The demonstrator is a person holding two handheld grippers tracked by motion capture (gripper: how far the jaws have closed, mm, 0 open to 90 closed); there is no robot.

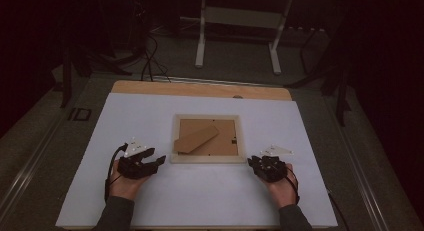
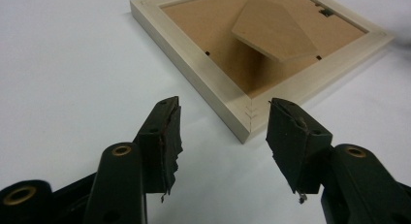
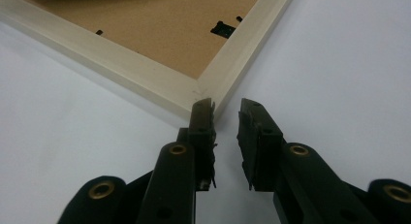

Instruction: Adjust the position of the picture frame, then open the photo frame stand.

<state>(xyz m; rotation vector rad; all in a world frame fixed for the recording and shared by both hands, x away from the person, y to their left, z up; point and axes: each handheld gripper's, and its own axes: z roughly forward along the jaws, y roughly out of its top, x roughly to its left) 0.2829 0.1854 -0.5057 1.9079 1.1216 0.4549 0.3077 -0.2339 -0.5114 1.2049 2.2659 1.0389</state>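
A pale wooden picture frame (image 1: pixel 206 158) lies face down on the white sheet, its brown backing up. Its cardboard stand flap (image 1: pixel 196 138) is propped up at a slant. My left gripper (image 1: pixel 161 160) sits at the frame's near left corner. In the left gripper view that corner (image 2: pixel 245 127) pokes in between the open jaws (image 2: pixel 225 106) without touching either pad. My right gripper (image 1: pixel 251 162) rests at the near right corner. In the right gripper view its jaws (image 3: pixel 227 105) stand slightly apart, nothing between them, and the frame corner (image 3: pixel 201 90) lies just ahead of one jaw.
The white sheet (image 1: pixel 200 201) covers a wooden tabletop whose bare strip (image 1: pixel 200 88) shows at the far edge. Beyond it stand the white legs of another table (image 1: pixel 201 46), and cables (image 1: pixel 150 56) lie on the dark floor.
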